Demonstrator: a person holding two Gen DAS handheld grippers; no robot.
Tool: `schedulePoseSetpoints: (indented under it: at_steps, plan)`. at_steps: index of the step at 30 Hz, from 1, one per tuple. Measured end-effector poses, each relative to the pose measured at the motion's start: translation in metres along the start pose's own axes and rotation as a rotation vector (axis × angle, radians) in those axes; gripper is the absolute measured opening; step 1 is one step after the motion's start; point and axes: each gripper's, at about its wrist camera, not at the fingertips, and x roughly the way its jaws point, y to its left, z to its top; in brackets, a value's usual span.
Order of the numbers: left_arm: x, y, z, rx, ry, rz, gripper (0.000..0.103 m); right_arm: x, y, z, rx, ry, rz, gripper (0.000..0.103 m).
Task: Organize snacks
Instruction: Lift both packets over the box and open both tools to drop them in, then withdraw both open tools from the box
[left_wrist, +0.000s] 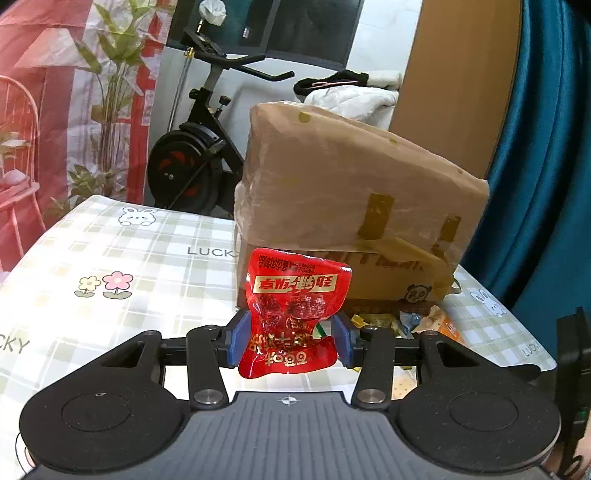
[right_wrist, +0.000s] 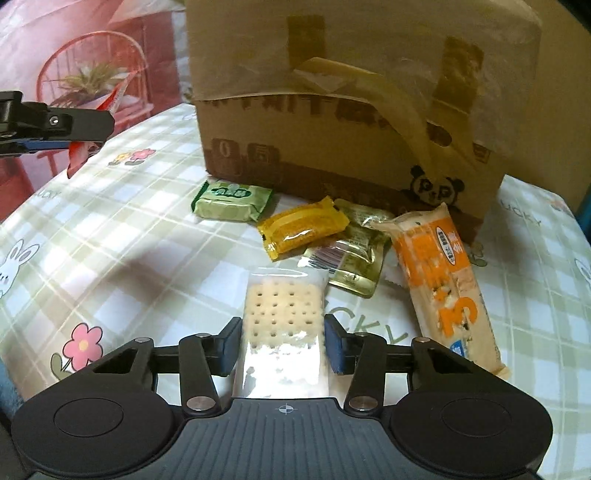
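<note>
Cardboard box (right_wrist: 347, 122) far on desk (right_wrist: 122, 236). Left tongs (left_wrist: 290, 341) clenched on red pouch (left_wrist: 295, 310), lifted, soft, crumpling at waist. Right tongs (right_wrist: 283, 345) grasping cracker pack (right_wrist: 282, 321) by long edges; light, brittle, needs gentle squeeze.

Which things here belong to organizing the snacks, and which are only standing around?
Belong: red packet in left tongs; cracker pack in right tongs; green, yellow, gold, orange packets.

Only around: cardboard box, exercise bike, curtain.

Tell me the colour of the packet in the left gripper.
Red with gold lettering: the snack packet, clearest in the left wrist view.
</note>
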Motion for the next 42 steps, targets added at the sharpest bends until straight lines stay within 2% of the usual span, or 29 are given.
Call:
schedulePoseSetpoints:
  at_steps: [3, 8, 15, 18, 21, 24, 30, 31, 33, 37, 42]
  plan:
    - [-0.001, 0.0, 0.005, -0.004, -0.017, 0.002, 0.05, -0.016, -0.007, 0.004, 0.016, -0.064, 0.017, 0.042]
    - [-0.008, -0.005, 0.029, -0.002, -0.081, -0.013, 0.05, -0.063, -0.023, 0.03, 0.035, -0.234, 0.039, 0.042]
    - [-0.009, -0.022, 0.103, 0.012, -0.194, -0.088, 0.05, -0.122, -0.054, 0.113, -0.003, -0.482, 0.031, 0.042]
    - [0.004, -0.037, 0.139, 0.06, -0.218, -0.108, 0.05, -0.125, -0.074, 0.156, -0.012, -0.534, 0.002, 0.042]
    - [0.034, -0.049, 0.17, 0.084, -0.216, -0.108, 0.05, -0.107, -0.099, 0.193, 0.025, -0.523, -0.012, 0.042]
    - [0.073, -0.058, 0.189, 0.095, -0.157, -0.1, 0.05, -0.077, -0.112, 0.221, 0.039, -0.463, -0.044, 0.042]
    - [0.124, -0.062, 0.191, 0.087, -0.058, -0.061, 0.064, -0.034, -0.112, 0.228, 0.083, -0.379, -0.076, 0.046]
    - [0.127, -0.062, 0.189, 0.086, -0.051, -0.051, 0.066, -0.03, -0.112, 0.226, 0.088, -0.373, -0.075, 0.053]
    - [0.125, -0.054, 0.187, 0.079, -0.051, -0.057, 0.071, -0.028, -0.114, 0.22, 0.092, -0.372, -0.074, 0.058]
    - [0.112, -0.044, 0.179, 0.088, -0.062, -0.051, 0.076, -0.041, -0.116, 0.21, 0.078, -0.383, -0.056, 0.058]
    - [0.093, -0.04, 0.179, 0.095, -0.065, -0.057, 0.076, -0.067, -0.113, 0.192, 0.072, -0.409, -0.021, 0.058]
